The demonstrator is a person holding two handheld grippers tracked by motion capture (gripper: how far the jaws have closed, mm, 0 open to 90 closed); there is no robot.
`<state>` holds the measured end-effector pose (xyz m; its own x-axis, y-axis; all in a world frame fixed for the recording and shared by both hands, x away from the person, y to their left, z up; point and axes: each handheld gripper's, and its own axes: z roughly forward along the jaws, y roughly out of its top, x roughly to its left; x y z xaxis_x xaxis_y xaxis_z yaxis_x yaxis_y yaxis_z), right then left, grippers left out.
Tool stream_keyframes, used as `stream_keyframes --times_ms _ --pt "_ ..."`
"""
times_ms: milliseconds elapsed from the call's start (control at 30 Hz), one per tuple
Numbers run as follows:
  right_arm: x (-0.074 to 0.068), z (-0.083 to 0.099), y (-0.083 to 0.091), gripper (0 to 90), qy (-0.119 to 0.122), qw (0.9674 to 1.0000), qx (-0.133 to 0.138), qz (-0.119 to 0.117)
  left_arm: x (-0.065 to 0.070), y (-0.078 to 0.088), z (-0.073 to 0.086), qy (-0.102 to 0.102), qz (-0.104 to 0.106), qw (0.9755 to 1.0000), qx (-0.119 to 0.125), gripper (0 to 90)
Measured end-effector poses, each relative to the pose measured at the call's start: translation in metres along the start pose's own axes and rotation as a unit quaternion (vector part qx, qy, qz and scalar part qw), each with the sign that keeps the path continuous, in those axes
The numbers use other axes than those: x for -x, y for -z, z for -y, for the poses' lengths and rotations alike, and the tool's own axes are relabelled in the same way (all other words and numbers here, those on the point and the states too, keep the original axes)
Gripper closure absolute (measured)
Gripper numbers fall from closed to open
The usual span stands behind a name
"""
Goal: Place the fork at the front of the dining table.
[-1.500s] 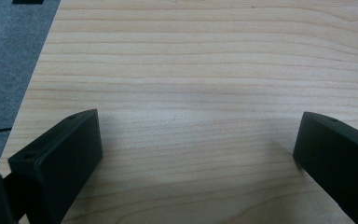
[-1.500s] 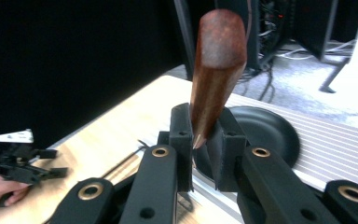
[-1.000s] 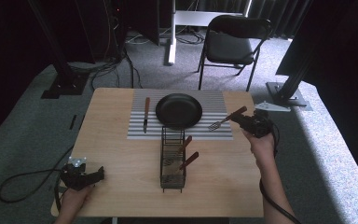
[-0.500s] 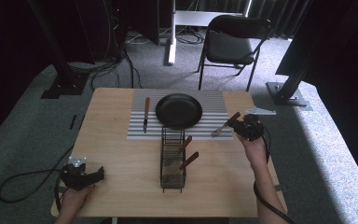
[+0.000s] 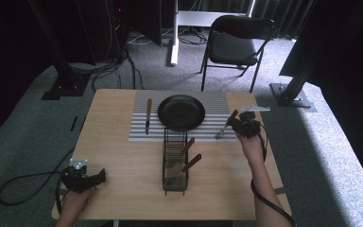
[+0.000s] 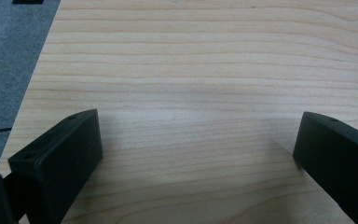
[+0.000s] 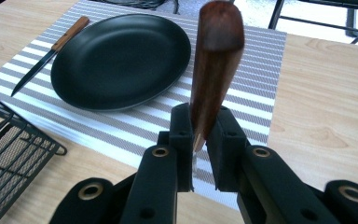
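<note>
A wooden-handled fork (image 5: 226, 125) was held over the right edge of the striped placemat (image 5: 137, 132), just beside the black plate (image 5: 181, 112), its tines pointing down toward the table (image 5: 118, 161). It was gripped by the right gripper (image 7: 199, 140), whose jaws were closed on the lower handle, near the metal. The fork was judged light and rigid; the smooth, tapering wood could slip or swing, so a hold closer to mid-handle seemed steadier. Nearby stood a wire caddy (image 5: 175, 163) with two more handles. The left gripper (image 6: 193, 154) was rested on bare wood, jaws wide apart.
</note>
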<state>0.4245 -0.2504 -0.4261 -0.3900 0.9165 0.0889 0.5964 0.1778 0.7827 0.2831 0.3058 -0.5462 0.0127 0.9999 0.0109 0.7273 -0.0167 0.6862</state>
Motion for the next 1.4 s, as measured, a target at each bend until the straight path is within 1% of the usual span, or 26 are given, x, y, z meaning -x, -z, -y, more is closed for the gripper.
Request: stream_keyframes --times_ms 100,133,167,233,333,433,467,600,733,800,933,1067,1100,1200,1233,1300,1367,1400 --pt "-0.003 -0.005 -0.006 80.7 0.003 1.0 0.002 0.003 0.0 0.0 0.0 0.0 0.0 1.0 0.0 1.0" --pt "-0.003 -0.006 -0.009 80.5 0.0 1.0 0.004 0.004 0.0 0.0 0.0 0.0 0.0 1.0 0.0 1.0" --pt "-0.003 -0.007 -0.011 80.2 -0.003 1.0 0.005 0.004 0.0 0.0 0.0 0.0 0.0 1.0 0.0 1.0" --pt "-0.001 -0.007 -0.018 79.6 -0.019 0.9998 0.009 -0.002 0.0 0.0 0.0 0.0 0.0 1.0 0.0 1.0" --pt "-0.002 -0.007 -0.027 79.5 -0.029 0.9995 0.009 0.004 0.0 0.0 0.0 0.0 0.0 1.0 0.0 1.0" --pt "-0.003 -0.008 -0.033 79.6 -0.03 0.9995 0.003 0.006 0.0 0.0 0.0 0.0 0.0 1.0 0.0 1.0" --pt "-0.004 -0.007 -0.036 79.8 -0.031 0.9994 0.004 0.011 0.0 0.0 0.0 0.0 0.0 1.0 0.0 1.0" --pt "-0.004 -0.008 -0.04 79.9 -0.037 0.9992 0.008 0.015 0.0 0.0 0.0 0.0 0.0 1.0 0.0 1.0" --pt "-0.002 -0.014 -0.053 80.0 -0.045 0.9987 0.003 0.023 0.0 0.0 0.0 0.0 0.0 1.0 0.0 1.0" --pt "-0.002 -0.019 -0.06 80.1 -0.047 0.9984 -0.002 0.031 0.0 0.0 0.0 0.0 0.0 1.0 0.0 1.0" --pt "0.0 -0.03 -0.08 80.1 -0.054 0.9976 -0.023 0.037 0.0 0.0 0.0 0.0 0.0 1.0 0.0 1.0" --pt "-0.002 -0.039 -0.105 80.2 -0.055 0.9959 -0.041 0.059 0.0 0.0 0.0 0.0 0.0 1.0 0.0 1.0" --pt "-0.003 -0.04 -0.114 80.1 -0.059 0.9951 -0.047 0.063 0.0 0.0 0.0 0.0 0.0 1.0 0.0 1.0" --pt "-0.002 -0.043 -0.131 80.3 -0.064 0.993 -0.069 0.071 0.0 0.0 0.0 0.0 0.0 1.0 0.0 1.0" --pt "-0.002 -0.044 -0.139 80.3 -0.07 0.9916 -0.08 0.074 0.0 0.0 0.0 0.001 0.0 1.0 0.0 1.0" --pt "-0.002 -0.044 -0.149 80.6 -0.076 0.9906 -0.088 0.072 0.0 0.0 0.0 0.0 0.0 1.0 0.0 1.0" --pt "-0.002 -0.043 -0.159 80.6 -0.089 0.9877 -0.1 0.08 0.0 0.0 0.0 0.0 0.0 1.0 0.0 1.0" --pt "-0.001 -0.043 -0.162 80.6 -0.092 0.9868 -0.104 0.083 0.0 0.0 0.0 0.0 0.0 1.0 0.0 1.0"
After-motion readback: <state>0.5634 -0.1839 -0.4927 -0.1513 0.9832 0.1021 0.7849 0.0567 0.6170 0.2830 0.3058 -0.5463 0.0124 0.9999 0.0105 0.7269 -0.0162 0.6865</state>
